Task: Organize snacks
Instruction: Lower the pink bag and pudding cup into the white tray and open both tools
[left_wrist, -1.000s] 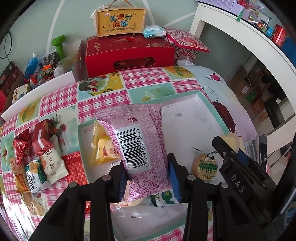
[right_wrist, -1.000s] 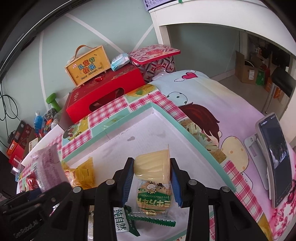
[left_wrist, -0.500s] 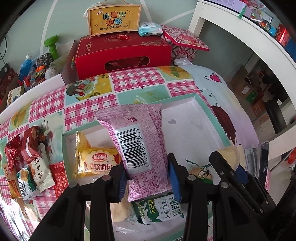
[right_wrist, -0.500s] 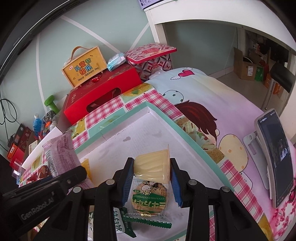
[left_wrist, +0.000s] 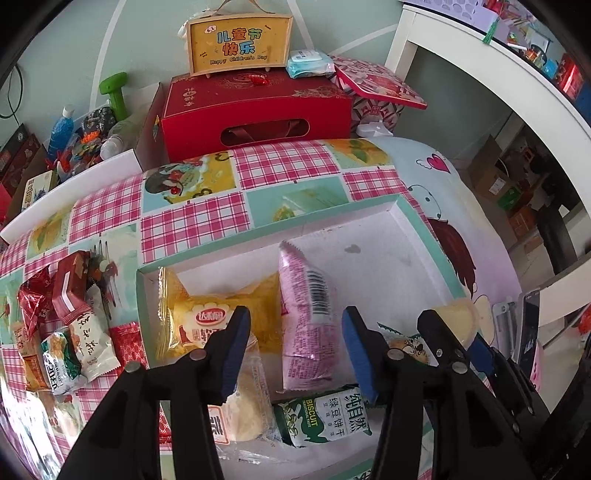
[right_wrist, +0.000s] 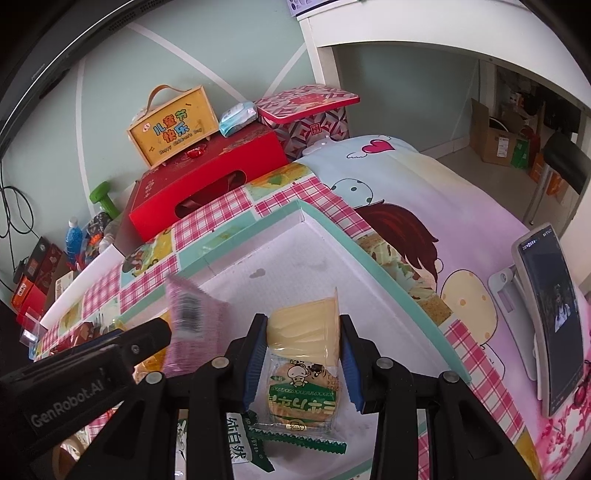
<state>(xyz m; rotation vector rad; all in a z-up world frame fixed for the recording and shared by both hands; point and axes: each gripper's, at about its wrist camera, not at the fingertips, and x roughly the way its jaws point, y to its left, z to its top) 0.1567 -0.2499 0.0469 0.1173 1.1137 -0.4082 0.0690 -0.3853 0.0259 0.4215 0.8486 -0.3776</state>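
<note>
My left gripper (left_wrist: 291, 350) is open above the white tray (left_wrist: 369, 218) with green rim. The pink snack pack (left_wrist: 306, 317) lies loose in the tray between its fingers, next to a yellow cake pack (left_wrist: 207, 314) and a green biscuit pack (left_wrist: 325, 417). In the right wrist view the pink pack (right_wrist: 192, 325) looks blurred. My right gripper (right_wrist: 303, 354) is shut on a pale yellow jelly cup (right_wrist: 304, 326) above a round biscuit pack (right_wrist: 303, 395) in the tray (right_wrist: 369, 254).
Several loose snack packs (left_wrist: 70, 332) lie on the checked cloth left of the tray. A red gift box (left_wrist: 255, 110) and a yellow carry box (left_wrist: 240, 40) stand behind. A phone on a stand (right_wrist: 550, 332) is at the right.
My left gripper has opened and let go of the pink pack, which has dropped into the tray. My right gripper still holds the jelly cup, nearly still.
</note>
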